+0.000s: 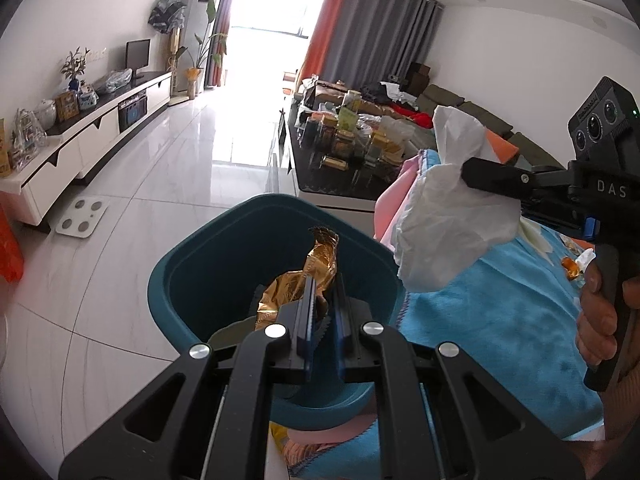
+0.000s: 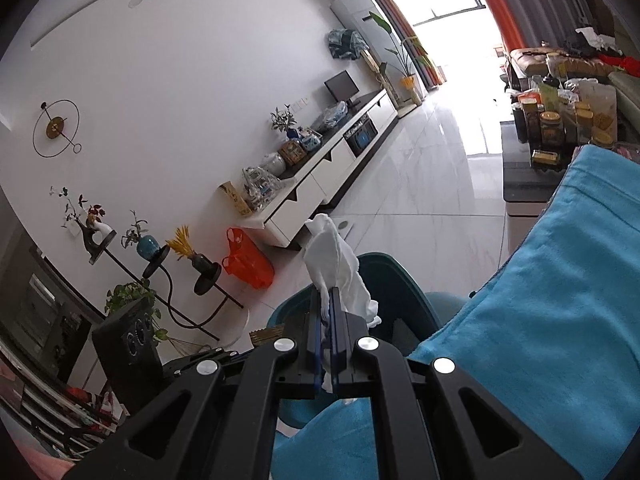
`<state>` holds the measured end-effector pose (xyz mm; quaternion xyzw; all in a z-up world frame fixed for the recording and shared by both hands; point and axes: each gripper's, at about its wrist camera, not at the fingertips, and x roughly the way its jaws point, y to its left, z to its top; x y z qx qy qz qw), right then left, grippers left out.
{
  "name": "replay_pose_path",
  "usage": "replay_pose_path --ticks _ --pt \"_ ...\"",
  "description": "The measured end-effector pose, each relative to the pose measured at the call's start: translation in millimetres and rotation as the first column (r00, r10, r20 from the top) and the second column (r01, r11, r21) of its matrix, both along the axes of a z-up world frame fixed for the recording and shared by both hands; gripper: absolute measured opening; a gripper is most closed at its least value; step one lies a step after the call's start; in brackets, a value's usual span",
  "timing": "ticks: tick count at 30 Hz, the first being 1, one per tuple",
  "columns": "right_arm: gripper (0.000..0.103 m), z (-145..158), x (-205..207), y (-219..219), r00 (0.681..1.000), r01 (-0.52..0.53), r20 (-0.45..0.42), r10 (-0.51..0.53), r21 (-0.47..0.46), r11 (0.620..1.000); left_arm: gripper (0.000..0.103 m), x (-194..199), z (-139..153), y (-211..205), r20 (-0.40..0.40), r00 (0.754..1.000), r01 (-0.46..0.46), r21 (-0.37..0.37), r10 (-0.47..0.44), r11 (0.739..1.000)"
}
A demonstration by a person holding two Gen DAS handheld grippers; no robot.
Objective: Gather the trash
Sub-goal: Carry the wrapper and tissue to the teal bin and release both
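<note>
- Over the bin (image 1: pixel 188 280), the left gripper (image 1: pixel 324 280) is pinching a gold wrapper (image 1: pixel 304 280), its jaws nearly closed on the foil; the wrapper is hanging above the bin's mouth, so this piece looks ready to drop.
- Beside it, the right gripper (image 2: pixel 329 300) is clamping a white tissue (image 2: pixel 336 264), jaws fully closed on the wad; in the left view the tissue (image 1: pixel 448 220) is sitting over the blue blanket (image 1: pixel 500 312), just short of the rim, while the right view is showing the bin (image 2: pixel 384 276) directly ahead.
- Judged step: carrying both pieces to the bin and letting go; the left should be releasing first, since it is already centred.
- The right should be travelling further over the opening before its jaws part; tissue is light and may drift or cling to a pad, so a low release is wise.
- More scraps (image 1: pixel 576 264) are lying on the blanket near the person's hand (image 1: pixel 600 320); collection is not finished.
</note>
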<state>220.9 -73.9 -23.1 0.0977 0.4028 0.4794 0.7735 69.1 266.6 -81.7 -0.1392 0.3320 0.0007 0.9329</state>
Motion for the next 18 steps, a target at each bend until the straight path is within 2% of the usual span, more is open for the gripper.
replay_pose_path --ticks 18 --pt "0.005 -32 14 48 0.996 -0.012 -0.087 0.005 -0.083 0.997 0.009 28 -28 -5 -0.099 0.994 -0.055 -0.013 0.053 0.998"
